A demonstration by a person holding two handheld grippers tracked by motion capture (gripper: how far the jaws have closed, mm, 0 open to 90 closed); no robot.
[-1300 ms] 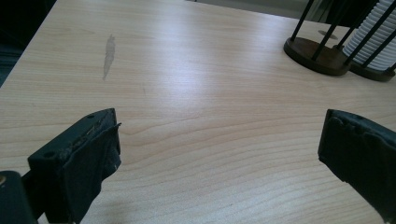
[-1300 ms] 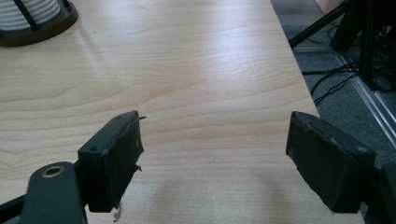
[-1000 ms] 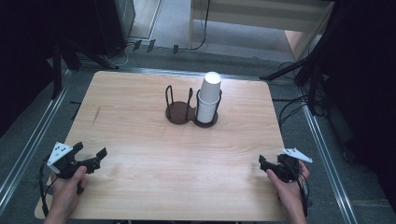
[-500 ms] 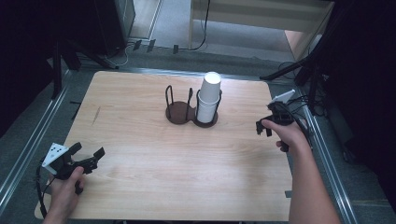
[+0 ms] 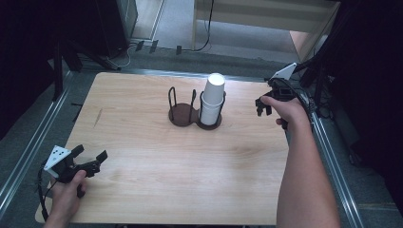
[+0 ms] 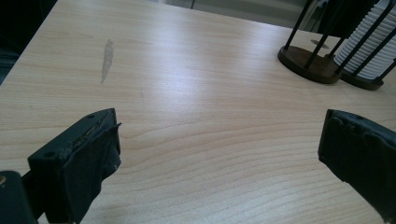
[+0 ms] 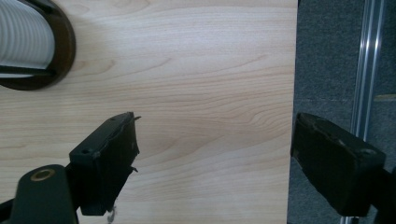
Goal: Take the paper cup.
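Nearest to me, at about seven o'clock on the surface [image 5: 142, 190], I have the left tool [image 5: 90, 159] low over the wood near the front left corner, pointing toward two o'clock. Its jaws stand wide apart, released, with nothing between them; in the left gripper view I see bare wood grain in the gap and a pale scuff mark [image 6: 107, 59] farther off at eleven o'clock. Farther out, at about two o'clock, my right tool [image 5: 262, 107] hangs above the surface close to its right edge, jaws pointing down. Its jaws have just been opening and now stand apart with nothing between them; in the right gripper view I see wood under one jaw and the grey floor [image 7: 327, 56] beyond the surface's edge under the other. It touches nothing. The stack of white paper cups [image 5: 213, 97] sits upright at about twelve o'clock, in the right-hand ring of the dark wire cup holder [image 5: 183, 107], whose left-hand ring is empty. The stack lies to the nine o'clock side of the right tool, near it but apart, and well apart from the left tool.
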